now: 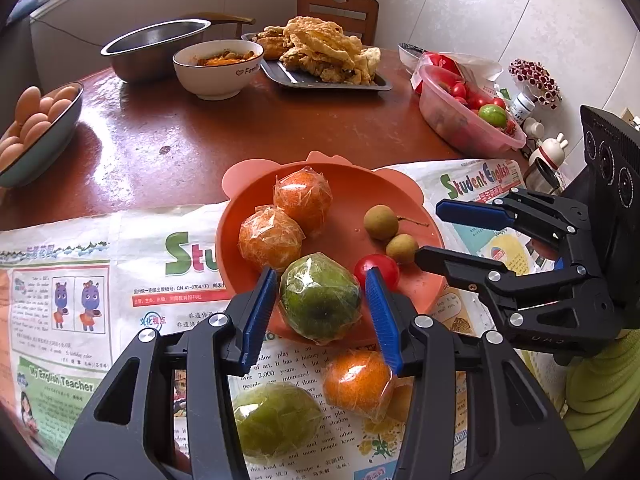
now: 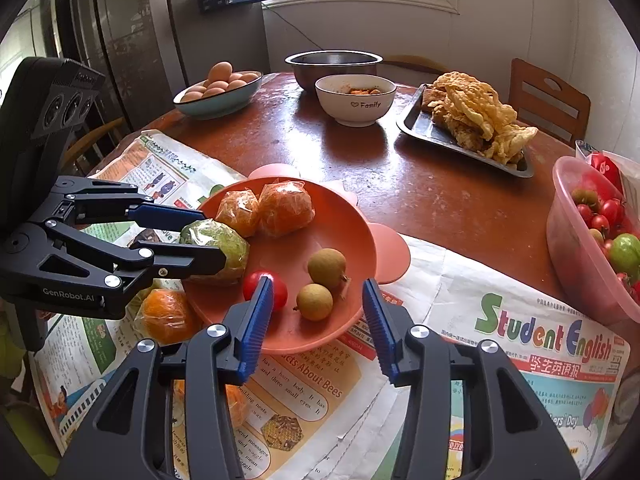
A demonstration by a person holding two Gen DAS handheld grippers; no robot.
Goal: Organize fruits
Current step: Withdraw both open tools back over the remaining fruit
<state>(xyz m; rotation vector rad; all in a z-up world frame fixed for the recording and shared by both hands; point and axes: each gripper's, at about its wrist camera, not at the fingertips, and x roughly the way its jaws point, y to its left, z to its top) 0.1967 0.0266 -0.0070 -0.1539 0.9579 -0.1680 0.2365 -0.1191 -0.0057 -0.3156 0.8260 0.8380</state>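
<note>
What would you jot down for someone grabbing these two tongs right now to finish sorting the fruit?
Left tongs: closed on a wrapped green fruit at the near rim of the orange plate.
Right tongs: open, empty, beside the cherry tomato.
Done: two wrapped oranges, the tomato and two longans are on the plate.
Left: set the green fruit down; a wrapped orange and a second green fruit lie on the newspaper.
</note>
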